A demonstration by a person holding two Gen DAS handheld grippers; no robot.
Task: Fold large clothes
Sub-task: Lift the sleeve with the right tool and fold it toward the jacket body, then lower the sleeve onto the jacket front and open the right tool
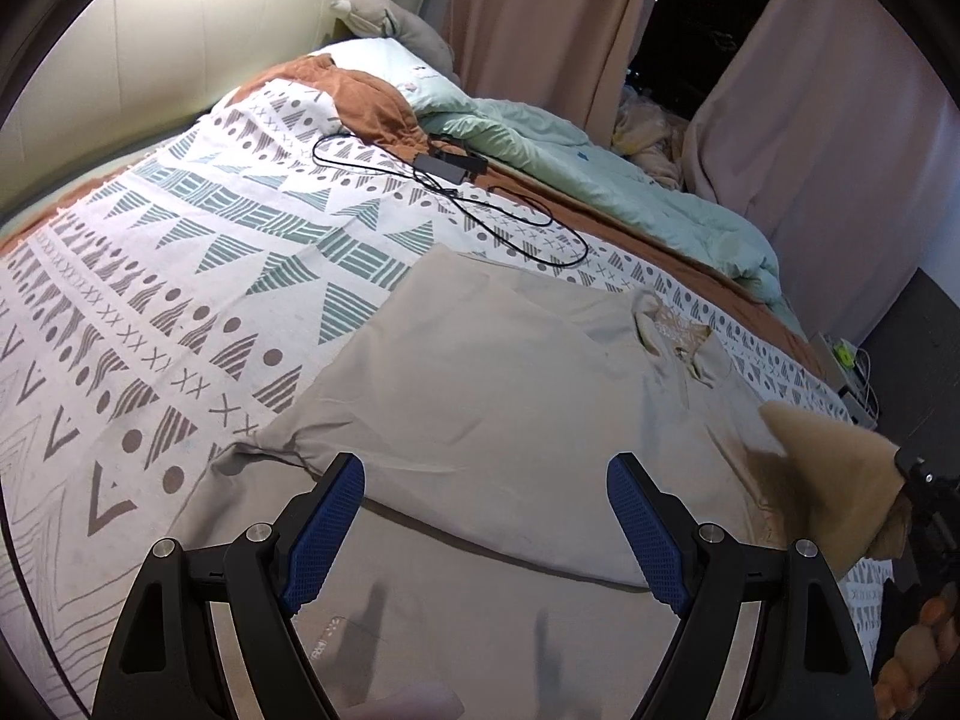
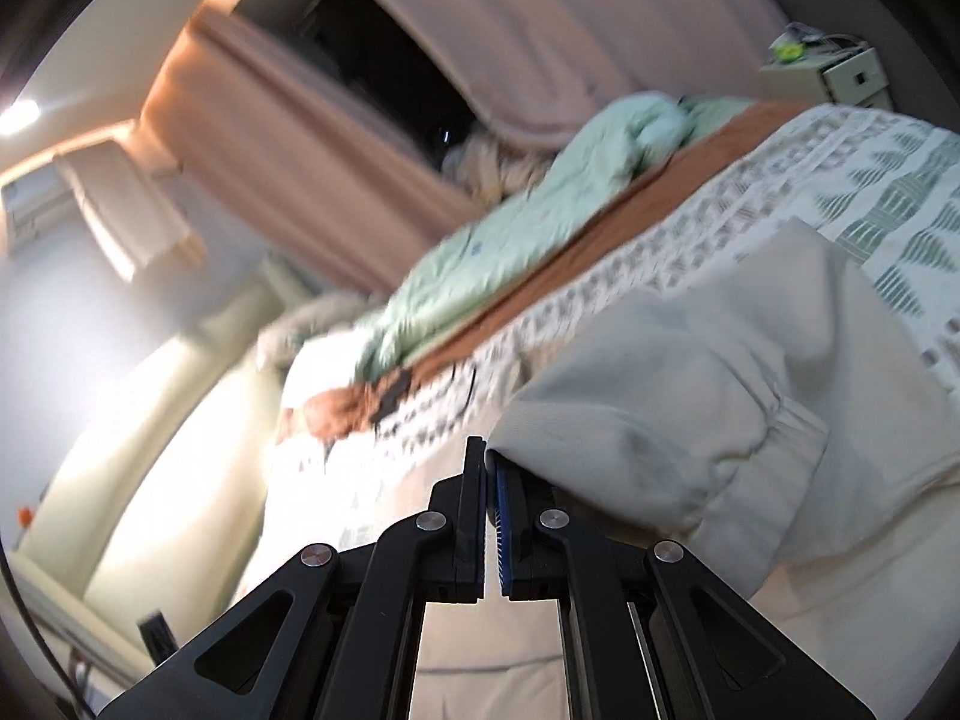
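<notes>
A large beige sweatshirt [image 1: 498, 372] lies spread on the bed, its collar [image 1: 678, 330] toward the far right. My left gripper [image 1: 486, 468] hovers over its lower body, blue pads wide apart and nothing between them. At the right edge my right gripper [image 1: 918, 474] holds a raised fold of the garment's sleeve [image 1: 840, 468] off the bed. In the blurred, tilted right wrist view the right gripper [image 2: 486, 450] stands shut, the sleeve [image 2: 690, 396] and its ribbed cuff [image 2: 774, 462] hanging from its tips.
The patterned bedspread [image 1: 180, 276] covers the bed. A black adapter with looped cable [image 1: 450, 165] lies beyond the sweatshirt. A green duvet [image 1: 600, 180] and a brown blanket [image 1: 372, 102] are bunched along the far side. Pink curtains [image 1: 540, 18] hang behind. A bedside unit [image 1: 840, 360] stands at right.
</notes>
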